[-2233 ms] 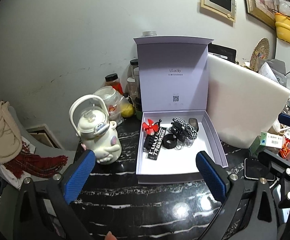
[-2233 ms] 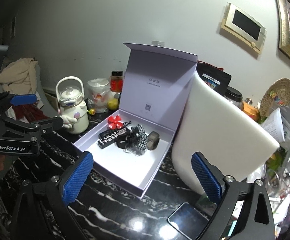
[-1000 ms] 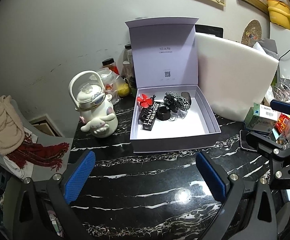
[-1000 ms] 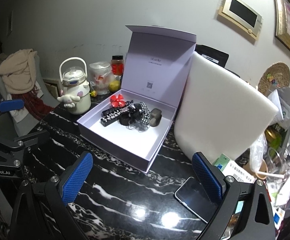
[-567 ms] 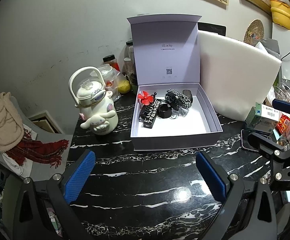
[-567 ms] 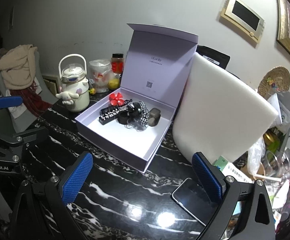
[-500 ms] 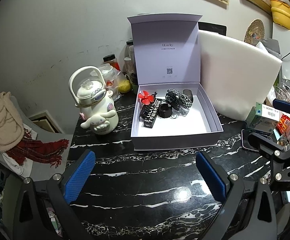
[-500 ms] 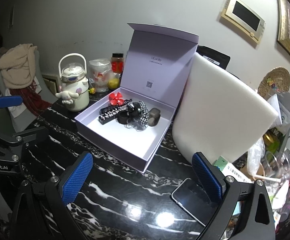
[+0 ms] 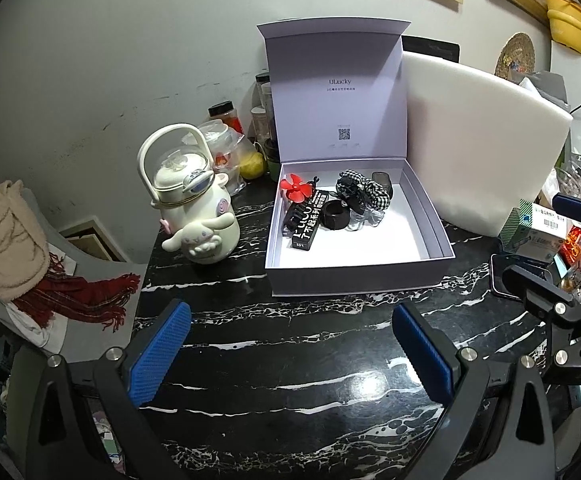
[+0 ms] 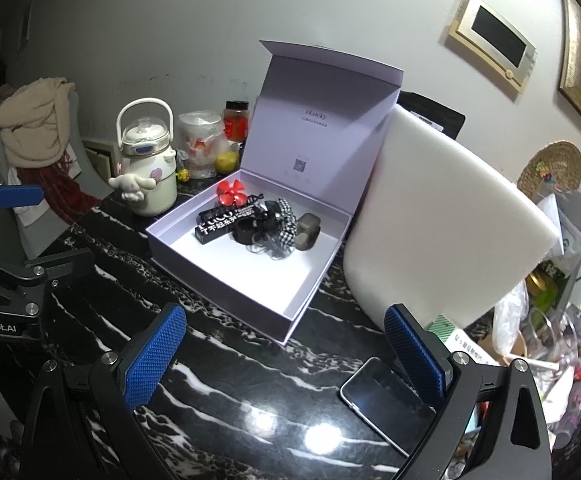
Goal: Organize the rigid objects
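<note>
An open lilac box (image 9: 354, 276) with its lid up stands on the black marble table (image 9: 290, 400). Inside lie a red fan (image 9: 296, 188), a black lettered bar (image 9: 308, 222), a black ring (image 9: 334, 216), a checked hair tie (image 9: 366, 190) and a dark case (image 9: 382, 180). The box also shows in the right wrist view (image 10: 226, 280). My left gripper (image 9: 288, 350) is open and empty, in front of the box. My right gripper (image 10: 284, 356) is open and empty, at the box's near right corner.
A white kettle-shaped bottle (image 9: 194, 208) stands left of the box. A white foam board (image 9: 482, 148) leans right of it. A phone (image 10: 386, 404) lies by my right gripper. Jars and bags (image 9: 230, 148) stand at the wall; clutter (image 9: 550, 232) fills the right edge.
Both grippers pulled back from the box early on, then drifted slightly. They stay open and empty. The objects in the box have not moved.
</note>
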Demonstrator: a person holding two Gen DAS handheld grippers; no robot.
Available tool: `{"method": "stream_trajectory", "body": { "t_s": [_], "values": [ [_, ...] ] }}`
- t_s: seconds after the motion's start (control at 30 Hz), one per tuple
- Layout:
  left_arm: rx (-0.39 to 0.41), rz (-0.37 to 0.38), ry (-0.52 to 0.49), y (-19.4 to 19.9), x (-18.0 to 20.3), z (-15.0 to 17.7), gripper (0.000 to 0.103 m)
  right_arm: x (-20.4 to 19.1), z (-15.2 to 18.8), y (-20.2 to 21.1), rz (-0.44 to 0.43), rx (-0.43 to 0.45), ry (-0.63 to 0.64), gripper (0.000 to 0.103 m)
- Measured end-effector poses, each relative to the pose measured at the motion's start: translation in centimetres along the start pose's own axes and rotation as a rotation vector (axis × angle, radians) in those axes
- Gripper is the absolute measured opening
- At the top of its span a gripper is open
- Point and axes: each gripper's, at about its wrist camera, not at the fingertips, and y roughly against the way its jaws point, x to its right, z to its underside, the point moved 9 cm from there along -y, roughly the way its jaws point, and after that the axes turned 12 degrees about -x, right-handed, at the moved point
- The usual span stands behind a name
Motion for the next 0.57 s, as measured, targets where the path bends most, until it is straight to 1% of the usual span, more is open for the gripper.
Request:
{"method": "stream_trajectory", "body": {
  "t_s": [0.1,0.2,0.33,0.57],
  "values": [
    [-0.002,0.015,-0.002,-0.16,0.14,0.07,0.103,-0.04,0.02,-0.11,0.002,-0.002,0.002,0.101],
    [0.0,0.005,-0.006,-0.28,0.16,0.06,0.103,-0.03,0.08,-0.14,0.002,-0.003,0.002,0.101],
    [0.0,0.027,-0.011,-0.32,0.42,0.18,0.103,0.08,0.13,-0.26,0.004,-0.008,-0.003,0.101],
    [-0.009,0.034,-0.008,-0.49,0.54,0.42,0.103,0.23,0.35,-0.43,0.001,-0.012,-0.011,0.101]
  ]
}}
